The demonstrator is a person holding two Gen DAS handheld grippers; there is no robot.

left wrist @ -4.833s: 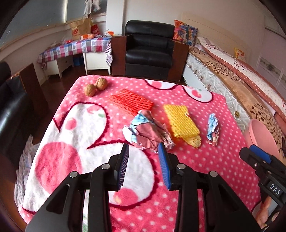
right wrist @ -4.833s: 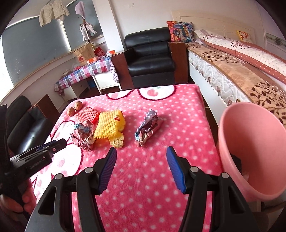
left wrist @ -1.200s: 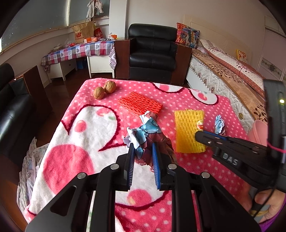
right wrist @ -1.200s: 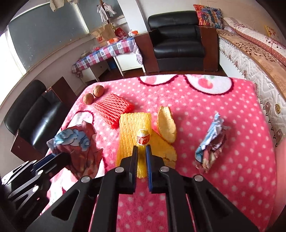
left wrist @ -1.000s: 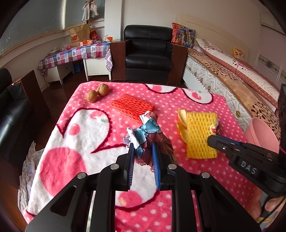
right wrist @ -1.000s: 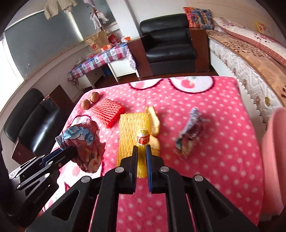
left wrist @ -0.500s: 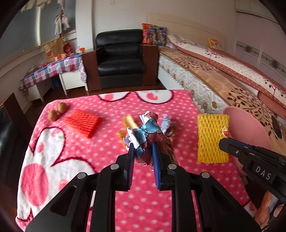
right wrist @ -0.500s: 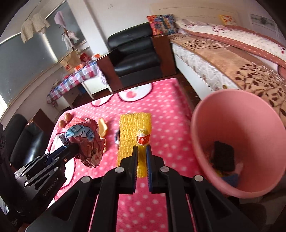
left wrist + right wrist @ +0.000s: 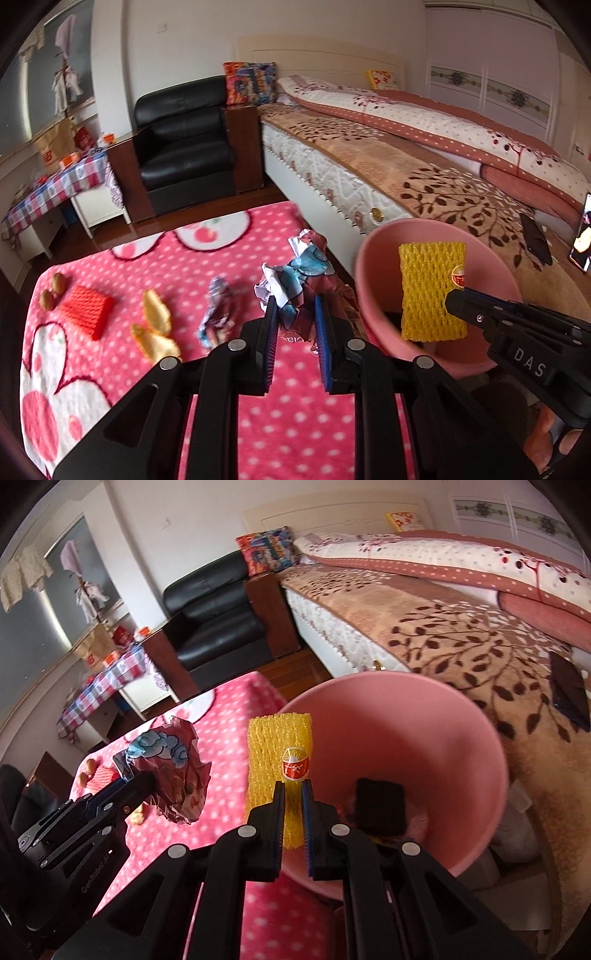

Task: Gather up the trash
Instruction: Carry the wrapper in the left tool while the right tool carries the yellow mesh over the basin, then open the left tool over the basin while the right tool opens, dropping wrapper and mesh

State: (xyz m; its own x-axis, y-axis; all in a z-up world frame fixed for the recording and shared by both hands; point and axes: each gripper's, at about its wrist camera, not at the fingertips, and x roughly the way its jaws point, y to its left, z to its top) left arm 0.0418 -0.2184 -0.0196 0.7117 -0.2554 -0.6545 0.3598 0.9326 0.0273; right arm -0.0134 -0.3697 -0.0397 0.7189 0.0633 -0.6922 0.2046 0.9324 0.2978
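The left gripper [image 9: 294,310] is pinching a crumpled snack wrapper [image 9: 306,273] between its blue pads, and the wrapper is bulging up and forward out of the jaws, hanging above the pink polka-dot blanket [image 9: 110,369] near the blanket's right edge. The right gripper [image 9: 292,794] is clamping the lower edge of a yellow foam fruit net [image 9: 279,753] with its jaws pressed nearly together; the net is standing upright above the fingertips, its red sticker [image 9: 295,768] just above them. In the left wrist view the net is hanging in front of the mouth of the pink bin [image 9: 373,266], which is standing between the blanket and the bed [image 9: 424,177]. A dark flat object [image 9: 380,805] is lying inside the bin. On the blanket, a red foam net [image 9: 86,308], two walnuts [image 9: 53,290], yellow peel pieces [image 9: 155,326] and a small foil wrapper [image 9: 218,314] are lying well apart from both grippers.
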